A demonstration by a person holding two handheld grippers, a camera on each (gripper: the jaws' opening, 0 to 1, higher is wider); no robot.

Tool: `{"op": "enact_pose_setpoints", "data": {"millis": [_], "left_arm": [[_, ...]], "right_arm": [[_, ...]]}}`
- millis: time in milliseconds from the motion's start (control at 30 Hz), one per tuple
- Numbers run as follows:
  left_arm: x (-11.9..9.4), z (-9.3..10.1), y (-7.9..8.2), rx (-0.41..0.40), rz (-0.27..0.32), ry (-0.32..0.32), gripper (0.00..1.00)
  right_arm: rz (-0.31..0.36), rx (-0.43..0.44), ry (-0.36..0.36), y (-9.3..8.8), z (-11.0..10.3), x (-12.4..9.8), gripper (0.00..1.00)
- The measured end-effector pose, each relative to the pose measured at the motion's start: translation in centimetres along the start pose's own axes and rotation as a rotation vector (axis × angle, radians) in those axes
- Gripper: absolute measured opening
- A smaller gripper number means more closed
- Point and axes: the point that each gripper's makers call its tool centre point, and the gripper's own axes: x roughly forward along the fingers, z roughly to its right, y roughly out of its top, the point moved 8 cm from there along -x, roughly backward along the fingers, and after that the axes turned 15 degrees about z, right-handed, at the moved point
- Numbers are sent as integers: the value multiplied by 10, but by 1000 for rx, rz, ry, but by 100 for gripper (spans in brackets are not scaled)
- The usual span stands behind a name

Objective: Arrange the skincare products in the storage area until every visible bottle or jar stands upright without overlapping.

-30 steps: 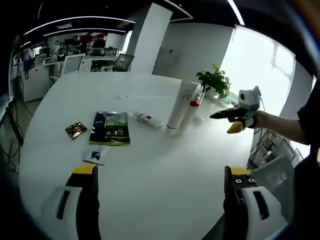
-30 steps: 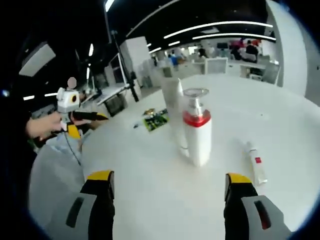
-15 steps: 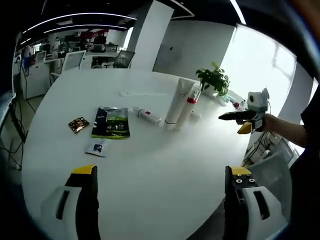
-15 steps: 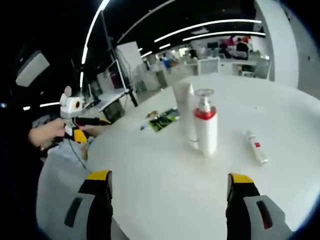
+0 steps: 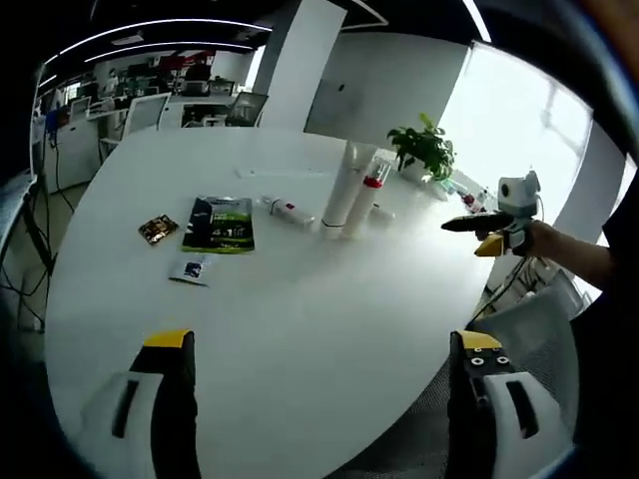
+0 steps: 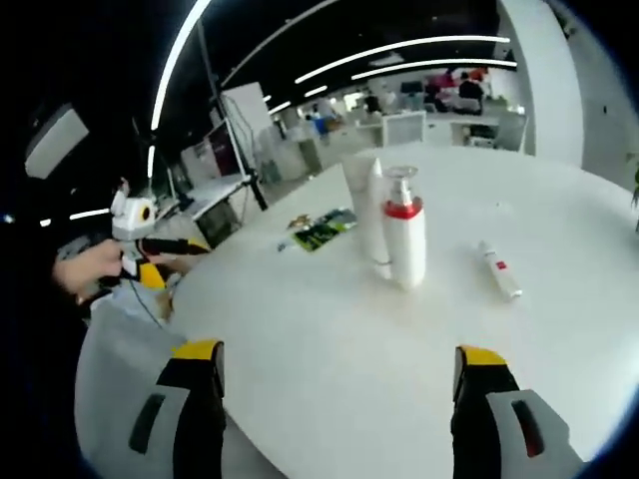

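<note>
You get bright daylight from the window (image 5: 519, 110) at upper right of the left gripper view, glaring; ceiling light strips (image 6: 399, 50) streak the right gripper view; edges bend and darken; distant desks blur.

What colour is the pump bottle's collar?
Red, on the white pump bottle; clearest in the right gripper view.

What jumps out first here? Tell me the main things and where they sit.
Two tall white containers stand upright close together on the round white table: a pump bottle with a red collar and a white tube beside it. A small tube with a red mark lies flat near them, and a green sachet lies flat farther off. Both grippers, left and right, hang open at the table's edge, holding nothing.
</note>
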Motion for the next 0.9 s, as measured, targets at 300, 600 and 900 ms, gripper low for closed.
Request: {"op": "enact_pose_setpoints", "data": {"millis": [300,600,900], "left_arm": [[-3,2,4,-2,22,11,99],[-2,6,2,-2,14,8,99],[0,9,4,4,0,6,99]], "right_arm": [[-10,0,-8,-2,-2,-3,99],[-7,15,-19,-3,3,-5,98],[-14,11,-28,4,26,4,89]]}}
